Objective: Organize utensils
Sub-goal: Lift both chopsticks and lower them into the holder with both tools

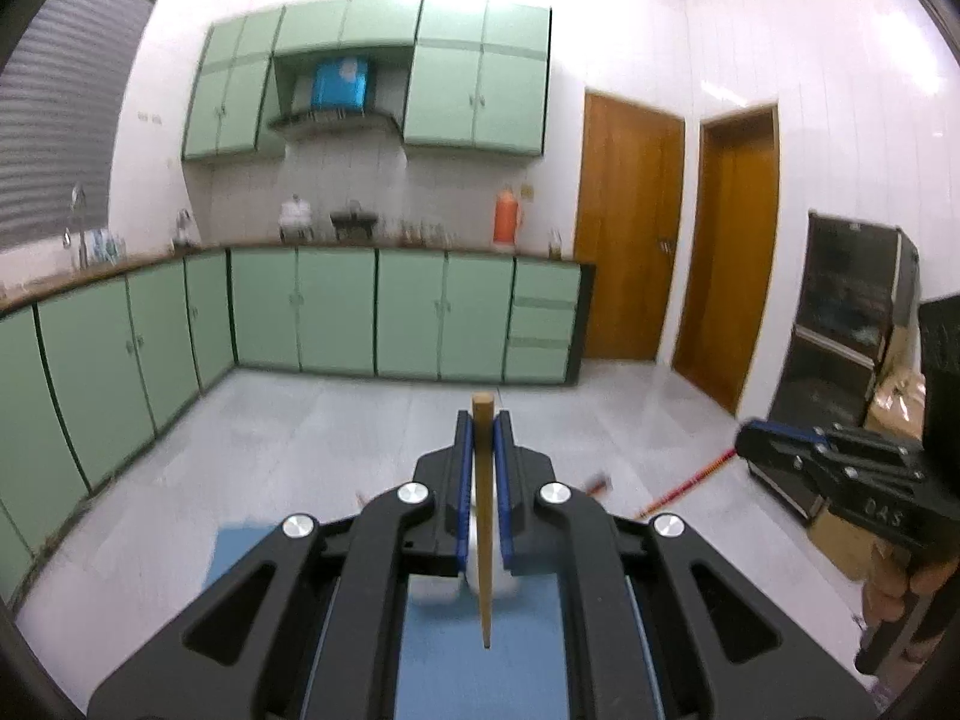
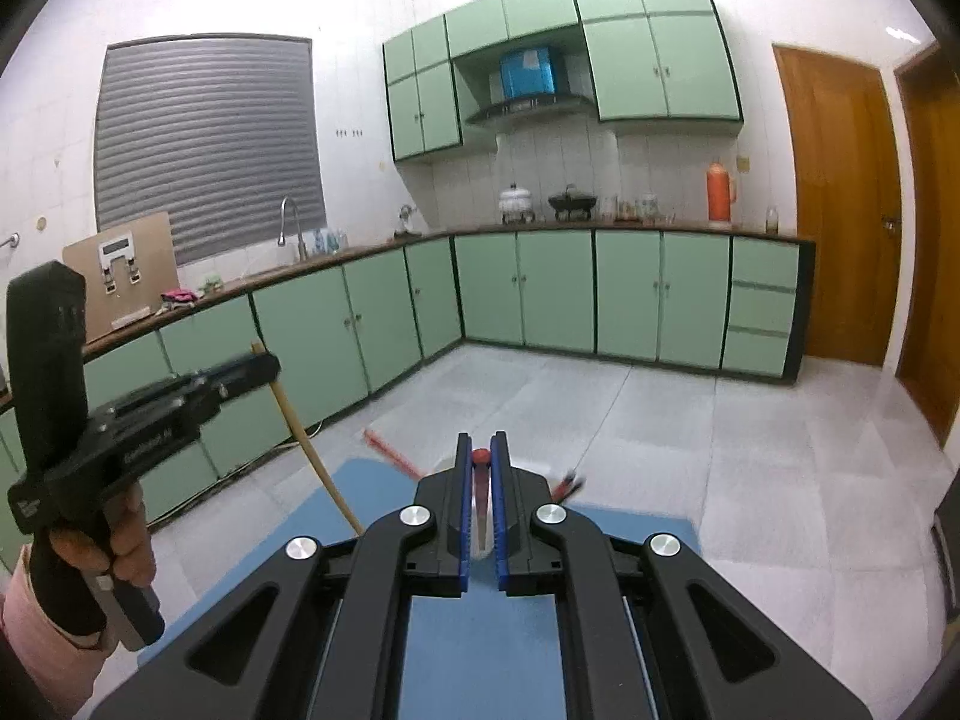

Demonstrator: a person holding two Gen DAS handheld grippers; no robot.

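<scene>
1. My left gripper (image 1: 483,420) clamps a wooden chopstick (image 1: 483,516), carried upright above the blue mat (image 1: 444,660).
2. My right gripper (image 2: 480,450) grips a red-tipped utensil (image 2: 480,480).
3. Next, I judge, comes lowering both into the white holder (image 1: 480,576) below.

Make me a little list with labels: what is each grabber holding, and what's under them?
left gripper: shut on a wooden chopstick, thick end up, thin tip pointing down
right gripper: shut on a red chopstick
underneath: blue mat
between the fingers, lower down: something white, too blurred to name
background: green cabinets, orange flask on the counter
</scene>
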